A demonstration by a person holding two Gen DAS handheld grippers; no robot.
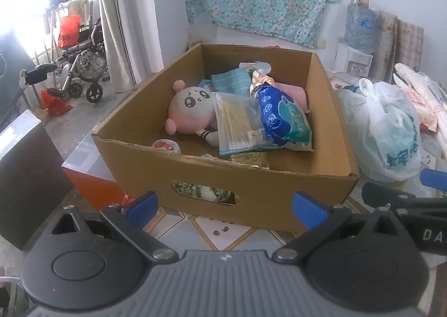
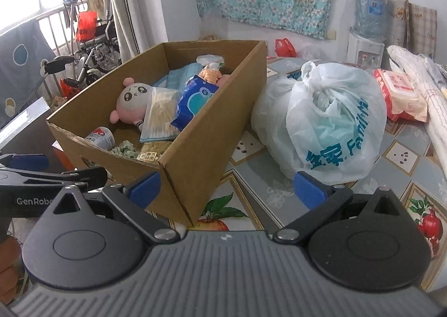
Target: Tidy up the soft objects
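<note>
A cardboard box (image 1: 329, 110) (image 2: 201, 143) stands on the table and holds a pink plush toy (image 1: 190, 113) (image 2: 131, 104), a clear bag of yellow sticks (image 1: 237, 121) (image 2: 159, 118), a blue tissue pack (image 1: 285, 118) (image 2: 195, 99), blue folded cloths (image 1: 232, 79) and a small cup (image 2: 102, 135). My left gripper (image 1: 226, 205) hangs open in front of the box's near wall, holding nothing. My right gripper (image 2: 226, 185) is open and empty by the box's near right corner.
A knotted white plastic bag (image 2: 329, 121) (image 1: 391, 127) sits right of the box on the patterned tablecloth (image 2: 257, 194). Behind it lie a wet-wipe pack (image 2: 399, 93) and folded white fabric (image 2: 419, 76). A wheelchair (image 1: 81, 65) stands far left; a water dispenser (image 2: 366, 35) is at the back.
</note>
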